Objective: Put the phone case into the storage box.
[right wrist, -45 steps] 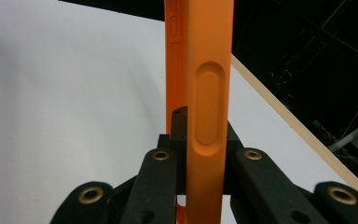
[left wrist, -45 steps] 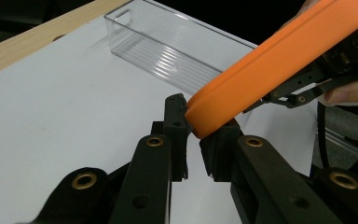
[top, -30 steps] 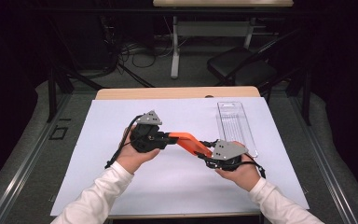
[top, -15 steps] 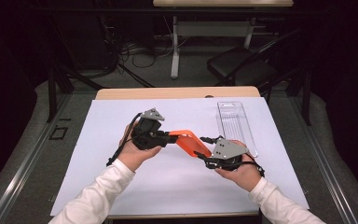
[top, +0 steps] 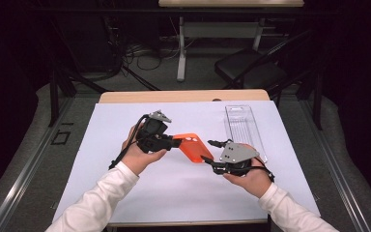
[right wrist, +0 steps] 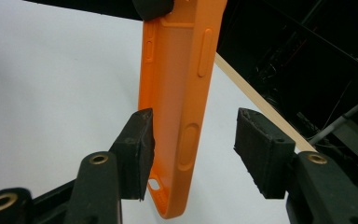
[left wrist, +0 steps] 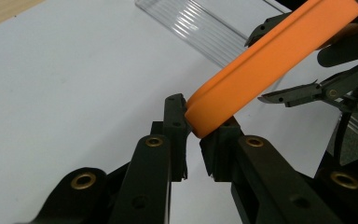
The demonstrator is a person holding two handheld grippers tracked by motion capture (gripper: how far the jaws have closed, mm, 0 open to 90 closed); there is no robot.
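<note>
An orange phone case (top: 193, 147) hangs above the white sheet, held by its left end. My left gripper (top: 176, 141) is shut on that end; in the left gripper view its jaws pinch the case's (left wrist: 270, 56) edge at the gripper (left wrist: 193, 123). My right gripper (top: 211, 153) is open at the case's other end. In the right gripper view the case (right wrist: 177, 84) stands between the spread jaws of the gripper (right wrist: 198, 128), close to the left pad and apart from the right pad.
A clear ribbed plastic tray (top: 244, 128) lies on the white sheet (top: 125, 193) to the right, just behind my right hand; it also appears as the tray (left wrist: 205, 23) in the left gripper view. Beyond the table stand a dark chair (top: 251, 72) and cables.
My left hand has rolled slightly, tilting the orange case. The right gripper stays at the case's right end, with hardly any shift.
</note>
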